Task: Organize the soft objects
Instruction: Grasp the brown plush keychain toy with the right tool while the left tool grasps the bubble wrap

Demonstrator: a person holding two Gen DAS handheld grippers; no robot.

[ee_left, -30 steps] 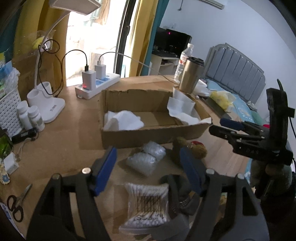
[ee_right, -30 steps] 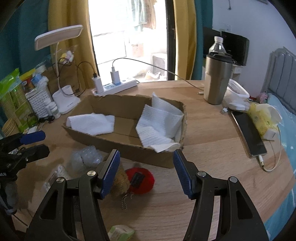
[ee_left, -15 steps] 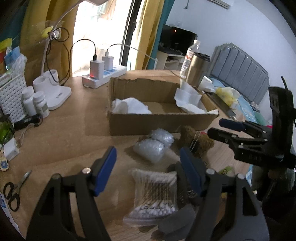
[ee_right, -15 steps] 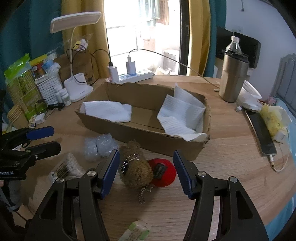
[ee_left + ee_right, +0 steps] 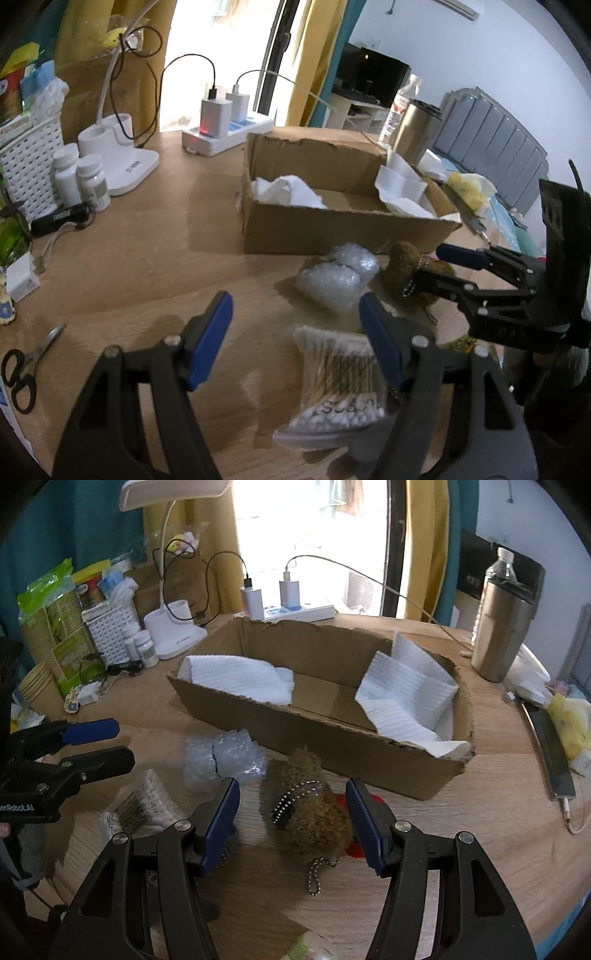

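Fingers of the right gripper [image 5: 291, 821] are spread wide on either side of a brown plush toy [image 5: 314, 812], nothing gripped; contact with the toy cannot be told. The toy is seen lying on the table [image 5: 461, 834] just in front of a cardboard box [image 5: 332, 738], with a bead chain [image 5: 295, 797] draped over it and a red disc [image 5: 369, 801] partly under it. Two white cloths [image 5: 240, 679] are seen inside the box, one at each end. A bubble wrap bundle [image 5: 221, 760] is placed just left of the toy, and a cotton swab pack [image 5: 140, 812] lies nearer the left gripper [image 5: 103, 744].

Fingers of the left gripper [image 5: 295, 339] are also held open and empty, above the table, with the swab pack [image 5: 340, 380] beside the right-hand finger [image 5: 380, 343]. Bubble wrap [image 5: 336, 277] and toy [image 5: 406, 266] are seen ahead, between gripper and box [image 5: 332, 225]. Scissors [image 5: 26, 365] are seen at the table's left edge.
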